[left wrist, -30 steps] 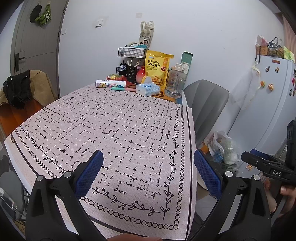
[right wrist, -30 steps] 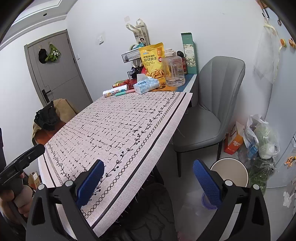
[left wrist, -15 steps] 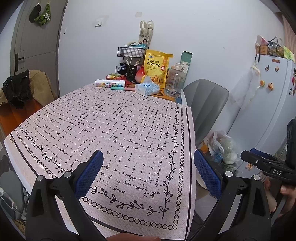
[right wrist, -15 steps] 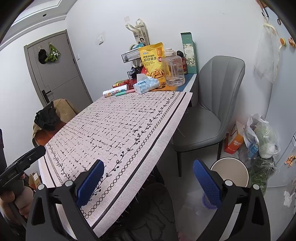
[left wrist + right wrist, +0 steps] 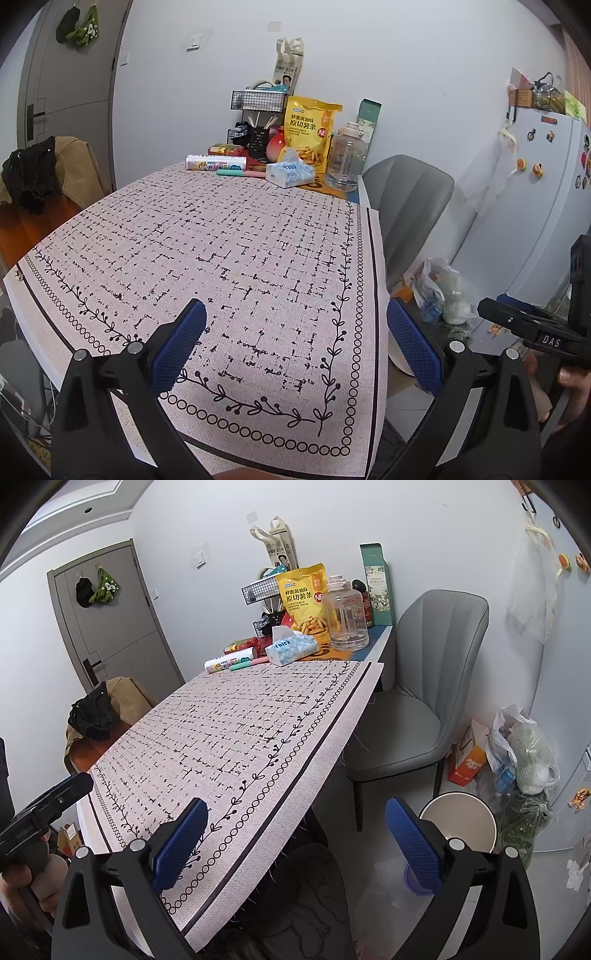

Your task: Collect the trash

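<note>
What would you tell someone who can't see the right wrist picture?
The open right gripper holds nothing, hanging over the near edge of a table with a patterned cloth. A grey chair and a round bin stand beside it.

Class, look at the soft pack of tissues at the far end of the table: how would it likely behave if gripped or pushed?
The tissue pack looks soft-wrapped, so it would probably squash rather than resist. It seems light, likely sliding across the tablecloth when pushed. Lying flat, it is unlikely to roll or tip.
</note>
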Action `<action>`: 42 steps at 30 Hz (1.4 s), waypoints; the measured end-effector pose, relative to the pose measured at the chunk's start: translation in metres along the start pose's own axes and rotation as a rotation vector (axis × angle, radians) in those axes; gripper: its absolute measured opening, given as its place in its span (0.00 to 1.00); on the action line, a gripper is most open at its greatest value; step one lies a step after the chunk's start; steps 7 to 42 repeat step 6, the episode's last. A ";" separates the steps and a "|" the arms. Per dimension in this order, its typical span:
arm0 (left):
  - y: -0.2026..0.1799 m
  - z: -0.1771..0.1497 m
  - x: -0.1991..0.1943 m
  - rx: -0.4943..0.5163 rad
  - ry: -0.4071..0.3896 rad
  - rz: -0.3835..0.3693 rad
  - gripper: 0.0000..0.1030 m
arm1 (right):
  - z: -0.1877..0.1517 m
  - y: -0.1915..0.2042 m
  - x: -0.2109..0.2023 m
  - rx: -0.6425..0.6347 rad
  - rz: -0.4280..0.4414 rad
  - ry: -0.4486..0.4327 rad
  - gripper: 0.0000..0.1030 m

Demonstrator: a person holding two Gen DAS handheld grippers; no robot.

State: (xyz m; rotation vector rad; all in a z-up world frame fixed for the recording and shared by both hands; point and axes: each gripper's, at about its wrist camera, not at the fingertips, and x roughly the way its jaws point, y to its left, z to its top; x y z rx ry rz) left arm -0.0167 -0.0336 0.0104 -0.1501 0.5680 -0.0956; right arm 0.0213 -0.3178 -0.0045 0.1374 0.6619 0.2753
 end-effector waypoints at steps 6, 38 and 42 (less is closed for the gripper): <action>0.000 0.001 0.006 0.000 0.007 -0.008 0.94 | 0.001 -0.003 0.002 0.002 -0.003 0.004 0.92; 0.000 0.001 0.006 0.000 0.007 -0.008 0.94 | 0.001 -0.003 0.002 0.002 -0.003 0.004 0.92; 0.000 0.001 0.006 0.000 0.007 -0.008 0.94 | 0.001 -0.003 0.002 0.002 -0.003 0.004 0.92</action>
